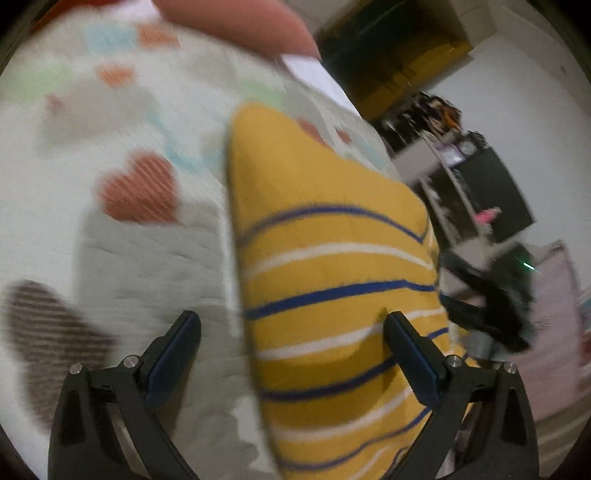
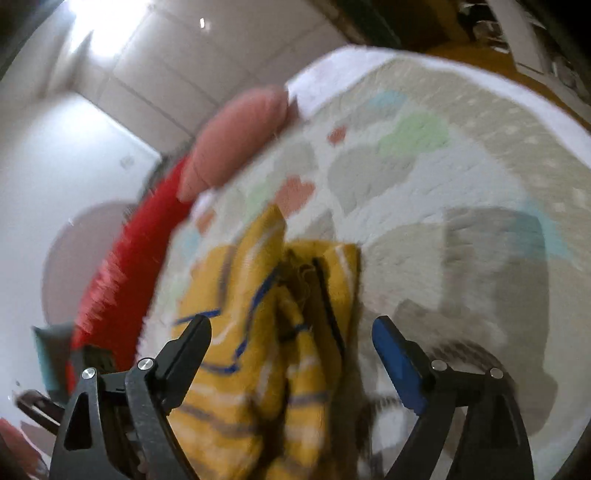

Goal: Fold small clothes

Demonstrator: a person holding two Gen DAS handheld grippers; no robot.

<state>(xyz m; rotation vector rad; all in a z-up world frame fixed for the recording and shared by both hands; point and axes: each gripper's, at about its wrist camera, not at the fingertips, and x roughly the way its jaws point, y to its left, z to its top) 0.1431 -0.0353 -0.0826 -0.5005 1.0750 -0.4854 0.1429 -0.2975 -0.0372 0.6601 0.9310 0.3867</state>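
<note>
A small yellow garment (image 1: 332, 280) with blue and white stripes lies on a white quilt with coloured hearts (image 1: 140, 192). In the left wrist view my left gripper (image 1: 291, 325) is open, its right finger over the garment and its left finger over the quilt. In the right wrist view the same garment (image 2: 266, 332) is bunched and folded between the fingers of my right gripper (image 2: 291, 328), which is open and not clamped on it. Both views are blurred by motion.
A pink pillow (image 1: 240, 22) lies at the far end of the bed, also seen in the right wrist view (image 2: 232, 144). A red blanket (image 2: 122, 273) hangs at the bed's left side. Shelves and clutter (image 1: 461, 162) stand beyond the bed's right edge.
</note>
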